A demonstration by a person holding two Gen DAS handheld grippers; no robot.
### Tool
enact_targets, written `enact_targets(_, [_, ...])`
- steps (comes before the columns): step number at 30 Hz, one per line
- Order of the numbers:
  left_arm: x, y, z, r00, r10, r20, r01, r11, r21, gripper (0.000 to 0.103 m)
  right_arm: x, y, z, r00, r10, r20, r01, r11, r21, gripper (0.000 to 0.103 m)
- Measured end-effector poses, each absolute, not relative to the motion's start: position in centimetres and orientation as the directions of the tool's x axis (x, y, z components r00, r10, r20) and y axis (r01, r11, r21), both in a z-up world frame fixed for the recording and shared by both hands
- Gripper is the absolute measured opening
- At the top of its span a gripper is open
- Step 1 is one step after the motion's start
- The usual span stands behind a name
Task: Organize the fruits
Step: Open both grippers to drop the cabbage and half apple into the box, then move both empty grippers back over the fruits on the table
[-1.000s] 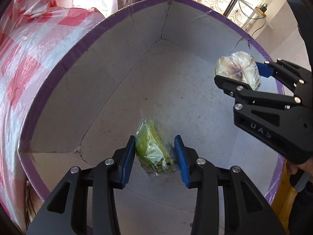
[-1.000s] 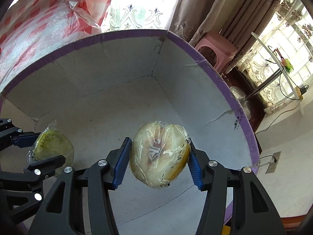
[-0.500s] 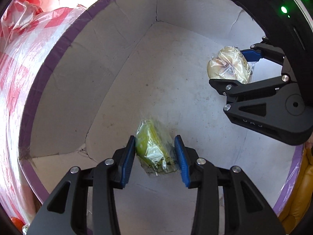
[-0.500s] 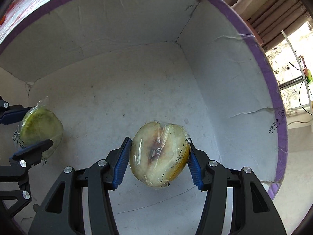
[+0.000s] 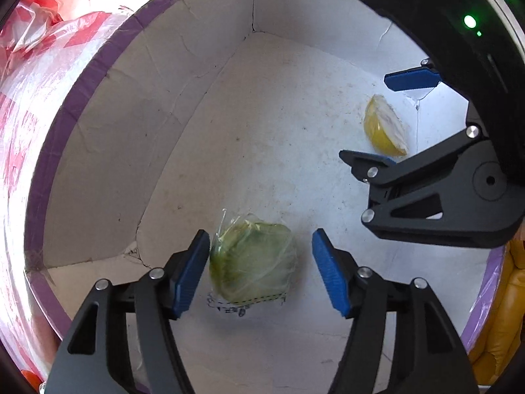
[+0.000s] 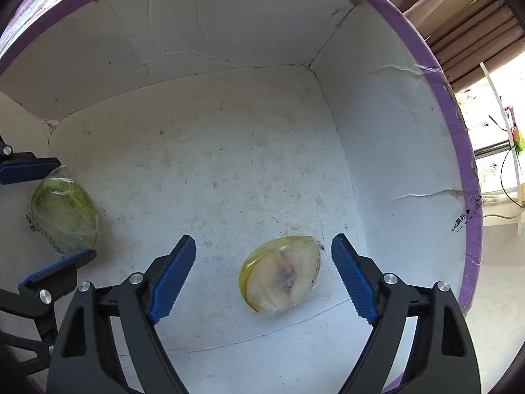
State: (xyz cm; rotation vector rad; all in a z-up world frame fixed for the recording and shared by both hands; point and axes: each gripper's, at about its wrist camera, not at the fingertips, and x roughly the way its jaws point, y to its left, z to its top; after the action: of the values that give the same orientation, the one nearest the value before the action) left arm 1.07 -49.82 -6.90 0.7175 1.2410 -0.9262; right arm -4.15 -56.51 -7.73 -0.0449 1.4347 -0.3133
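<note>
Both grippers point down into a white cardboard box with a purple rim. A green fruit half in clear wrap lies on the box floor between the blue pads of my left gripper, whose jaws are opening and no longer press on it. A yellow fruit half in clear wrap lies cut face up on the floor between the wide-apart pads of my right gripper, whose jaws are also opening, clear of the fruit.
A red-and-white checked plastic sheet lies outside the box on the left. Curtains and a window are beyond the box's right wall. A yellow-orange seat shows past the rim at the lower right.
Both grippers have opened and let go of their fruit halves, which now lie on the box floor. The right gripper sank deeper into the box.
</note>
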Motion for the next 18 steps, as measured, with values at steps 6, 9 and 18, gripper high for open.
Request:
enact_targets(6, [1.4,-47.7,-3.2,0.098,-0.329,-0.939,0.862,0.5,-0.085,0.081,-4.2,-57.4,-5.6,0.185,-0.245,-0.952,0.262,0.946,-0.192,0.086])
enact_targets(9, [1.7,-45.9,-0.7,0.129,-0.39,-0.912,0.85,0.517,-0.101,0.081,-4.4,-57.5,-4.3,0.229,-0.244,-0.942,0.284,0.943,-0.175,0.086])
enact_targets(18, [1.4,-32.9,7.5,0.273,-0.549,-0.79,0.75,0.636,-0.183,0.081,-5.4,-52.5,3.7,0.456,-0.257,-0.852,0.267,0.953,-0.145,0.087])
